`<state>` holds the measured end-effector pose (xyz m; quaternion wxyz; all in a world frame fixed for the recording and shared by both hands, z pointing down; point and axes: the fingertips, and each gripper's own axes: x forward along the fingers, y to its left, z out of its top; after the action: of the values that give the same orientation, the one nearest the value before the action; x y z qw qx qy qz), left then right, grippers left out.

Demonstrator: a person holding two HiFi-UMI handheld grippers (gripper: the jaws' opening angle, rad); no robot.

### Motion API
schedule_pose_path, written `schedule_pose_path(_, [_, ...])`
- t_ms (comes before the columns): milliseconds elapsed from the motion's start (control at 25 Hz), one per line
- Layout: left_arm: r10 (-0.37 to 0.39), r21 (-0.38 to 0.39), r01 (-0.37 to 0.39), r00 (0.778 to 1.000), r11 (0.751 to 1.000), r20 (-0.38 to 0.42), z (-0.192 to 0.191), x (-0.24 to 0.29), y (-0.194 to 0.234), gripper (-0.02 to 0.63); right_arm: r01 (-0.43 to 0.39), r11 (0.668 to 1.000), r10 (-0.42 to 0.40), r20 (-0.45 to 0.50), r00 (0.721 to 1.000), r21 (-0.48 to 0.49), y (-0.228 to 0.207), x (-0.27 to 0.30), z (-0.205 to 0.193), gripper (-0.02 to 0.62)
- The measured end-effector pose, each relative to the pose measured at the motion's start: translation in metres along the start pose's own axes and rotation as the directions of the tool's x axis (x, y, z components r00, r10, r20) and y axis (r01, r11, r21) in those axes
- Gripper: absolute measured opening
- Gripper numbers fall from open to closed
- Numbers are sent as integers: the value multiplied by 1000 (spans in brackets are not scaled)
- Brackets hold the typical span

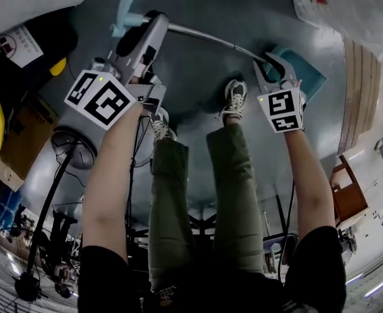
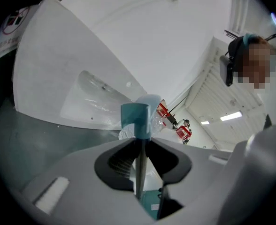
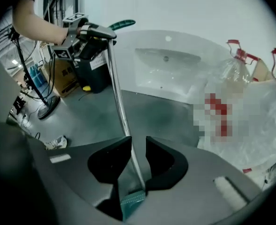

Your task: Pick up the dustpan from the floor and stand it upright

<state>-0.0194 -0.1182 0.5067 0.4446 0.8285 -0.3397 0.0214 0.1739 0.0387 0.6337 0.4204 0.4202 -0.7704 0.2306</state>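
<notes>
The dustpan has a long metal pole [image 1: 208, 39], a teal grip end [image 1: 123, 12] and a teal pan [image 1: 305, 70], and it hangs off the grey floor, held at both ends. My left gripper [image 1: 154, 26] is shut on the pole just below the teal grip [image 2: 134, 118]; the pole [image 2: 140, 168] runs between its pads. My right gripper [image 1: 273, 64] is shut on the pole's lower end next to the pan. In the right gripper view the pole [image 3: 121, 104] rises from my right gripper [image 3: 137, 161] to the left gripper [image 3: 88, 32], and a corner of the pan [image 3: 131, 204] shows below.
My shoes [image 1: 234, 96] stand on the grey floor under the pole. A white sink basin [image 3: 166, 60] lies beyond. Clear plastic bags [image 3: 250, 111] lie at the right, a black bin [image 3: 93, 71] and a cardboard box [image 3: 65, 76] at the left, with a round stand base [image 1: 74, 149].
</notes>
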Motion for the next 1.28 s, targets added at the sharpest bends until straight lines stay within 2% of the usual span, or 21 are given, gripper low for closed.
schedule_pose_path(160, [5, 65, -5, 1000, 998, 9, 30, -13, -17, 140, 33, 997, -42, 123, 991, 69, -6, -44, 49, 75])
schedule_pose_path(480, [20, 202, -20, 1000, 979, 3, 83, -52, -30, 140, 58, 984, -107, 302, 947, 166, 2, -117, 130, 75])
schedule_pose_path(720, [42, 279, -42, 999, 959, 5, 119, -86, -31, 140, 45, 972, -127, 354, 926, 230, 24, -150, 167, 75])
schedule_pose_path(960, [55, 353, -45, 998, 934, -17, 149, -117, -24, 140, -1, 938, -144, 393, 908, 346, 52, -169, 195, 75])
schedule_pose_path(1120, [61, 417, -45, 998, 908, -25, 174, -134, -16, 140, -3, 919, -175, 412, 894, 395, 65, -174, 211, 75])
schedule_pose_path(1280, [64, 490, -40, 997, 871, -32, 197, -148, -12, 140, 0, 910, -190, 418, 889, 414, 78, -175, 222, 75])
